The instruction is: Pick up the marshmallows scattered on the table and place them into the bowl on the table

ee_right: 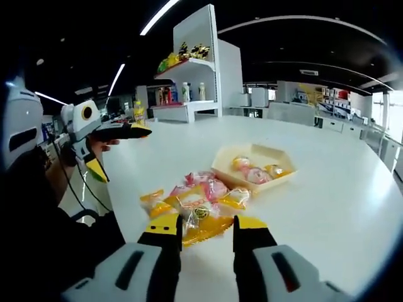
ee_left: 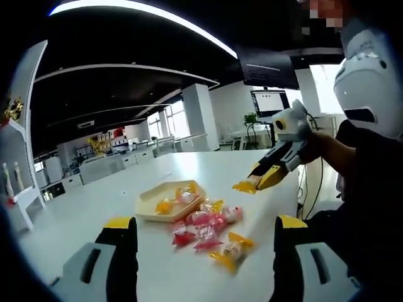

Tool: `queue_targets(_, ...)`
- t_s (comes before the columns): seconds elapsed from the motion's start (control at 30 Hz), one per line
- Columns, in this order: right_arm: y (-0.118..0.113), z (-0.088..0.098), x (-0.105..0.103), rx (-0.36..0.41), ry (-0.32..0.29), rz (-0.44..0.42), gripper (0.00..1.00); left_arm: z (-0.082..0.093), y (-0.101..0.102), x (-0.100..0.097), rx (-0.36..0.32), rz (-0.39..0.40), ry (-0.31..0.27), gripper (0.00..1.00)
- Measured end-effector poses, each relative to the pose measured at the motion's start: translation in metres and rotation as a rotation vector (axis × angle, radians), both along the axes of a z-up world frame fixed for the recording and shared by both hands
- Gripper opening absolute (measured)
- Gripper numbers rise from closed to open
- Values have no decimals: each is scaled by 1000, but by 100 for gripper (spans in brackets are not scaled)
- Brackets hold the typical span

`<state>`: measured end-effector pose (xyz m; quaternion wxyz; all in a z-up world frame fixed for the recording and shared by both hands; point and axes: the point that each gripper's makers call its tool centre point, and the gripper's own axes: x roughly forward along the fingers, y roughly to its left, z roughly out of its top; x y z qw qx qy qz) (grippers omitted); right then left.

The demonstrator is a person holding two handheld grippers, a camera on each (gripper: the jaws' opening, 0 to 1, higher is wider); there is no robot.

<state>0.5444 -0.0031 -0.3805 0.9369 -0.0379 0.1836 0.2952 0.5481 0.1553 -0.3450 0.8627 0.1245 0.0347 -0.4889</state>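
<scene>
A shallow beige bowl (ee_left: 151, 204) (ee_right: 277, 179) sits on the white table with a few wrapped marshmallows in it. Several pink and yellow wrapped marshmallows (ee_left: 204, 228) (ee_right: 203, 187) lie in a loose pile right beside it. My left gripper (ee_left: 203, 225) is open, its jaws spread wide on either side of that pile, above it. It appears from the left in the right gripper view (ee_right: 119, 150). My right gripper (ee_right: 206, 228) (ee_left: 257, 182) is shut on a yellow-wrapped marshmallow (ee_right: 200, 228) (ee_left: 244, 187), held over the table to one side of the bowl.
The white table (ee_left: 94, 211) (ee_right: 327, 207) is large, with bare surface around the bowl. The person's dark sleeve and body (ee_left: 365, 189) stand at the table's edge with cables hanging there. A white shelf with goods (ee_right: 195, 75) and office desks are far behind.
</scene>
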Motion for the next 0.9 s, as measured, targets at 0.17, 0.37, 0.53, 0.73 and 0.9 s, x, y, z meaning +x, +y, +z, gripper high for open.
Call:
queue_targets(0.17, -16, 12, 2, -10, -27, -38, 29, 1, -1, 0, -9, -2, 2, 89)
queue_targets(0.37, -25, 19, 1, -16, -41, -57, 29, 0, -2, 1, -13, -4, 5, 89)
queue_targets(0.53, -30, 23, 0, -17, -46, -68, 29, -2, -3, 1, -11, -9, 10, 89)
queue_targets(0.73, -36, 24, -1, -17, -49, -84, 29, -2, -5, 2, -9, -11, 8, 89)
queue_targets(0.9, -39, 26, -2, -12, -53, -92, 29, -1, -6, 4, -7, -10, 6, 89)
